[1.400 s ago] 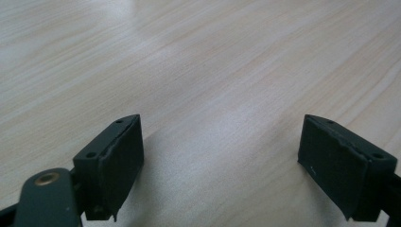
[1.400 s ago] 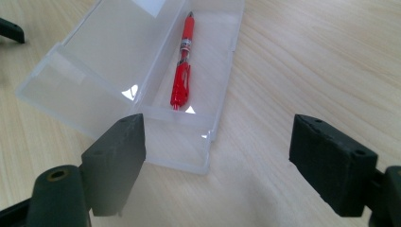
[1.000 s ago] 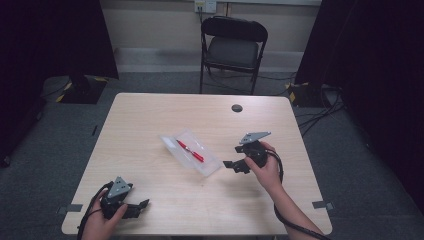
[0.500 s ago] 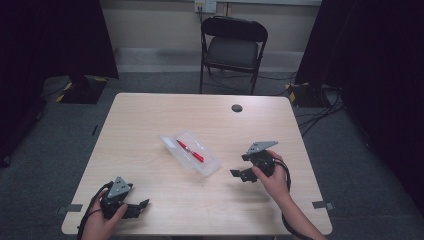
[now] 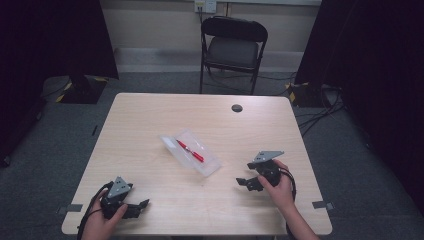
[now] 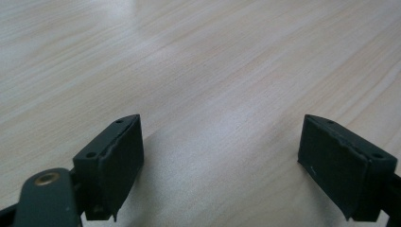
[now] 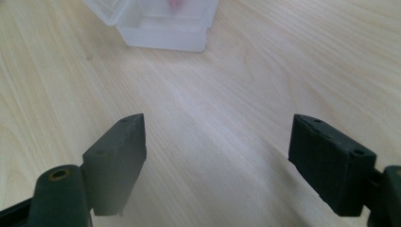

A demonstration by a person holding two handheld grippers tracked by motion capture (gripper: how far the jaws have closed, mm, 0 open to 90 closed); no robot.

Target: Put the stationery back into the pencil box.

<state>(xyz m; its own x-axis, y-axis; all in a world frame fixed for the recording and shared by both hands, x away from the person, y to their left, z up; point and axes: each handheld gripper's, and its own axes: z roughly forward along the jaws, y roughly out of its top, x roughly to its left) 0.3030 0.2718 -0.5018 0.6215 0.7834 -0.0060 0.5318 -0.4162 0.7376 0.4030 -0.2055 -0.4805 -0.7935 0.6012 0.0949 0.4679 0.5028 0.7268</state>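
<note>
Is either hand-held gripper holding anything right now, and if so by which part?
Nothing is held. The left hand-held gripper and right hand-held gripper both have open jaws over bare table, apart from the clear box.

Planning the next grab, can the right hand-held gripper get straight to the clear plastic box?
Probably yes: the right hand-held gripper is open and faces the clear plastic box, with bare table between them.

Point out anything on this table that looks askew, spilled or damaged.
Nothing spilled or broken. The clear plastic case lies diagonally to the table edges, with a red pen on it. Both the left gripper and the right gripper are open, resting apart from it.
</note>
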